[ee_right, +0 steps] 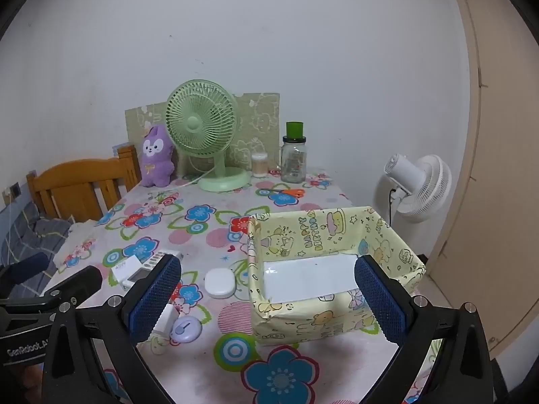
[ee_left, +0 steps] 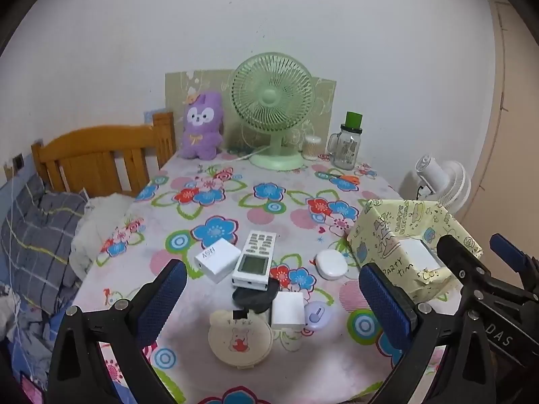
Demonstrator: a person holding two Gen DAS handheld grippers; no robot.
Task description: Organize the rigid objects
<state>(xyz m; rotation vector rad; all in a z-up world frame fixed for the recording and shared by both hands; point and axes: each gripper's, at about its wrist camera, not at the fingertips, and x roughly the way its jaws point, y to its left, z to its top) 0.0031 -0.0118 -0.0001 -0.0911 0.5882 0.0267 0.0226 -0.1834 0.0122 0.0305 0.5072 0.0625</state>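
The paper-wrapped box (ee_right: 323, 269) holds nothing; the remote (ee_left: 256, 259) lies left of it. Both the left gripper (ee_left: 274, 299) and the right gripper (ee_right: 267, 298) gape, holding nothing.

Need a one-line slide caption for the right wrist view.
Open right gripper hovers over the empty birthday-paper box, white round case beside it on the floral tablecloth.
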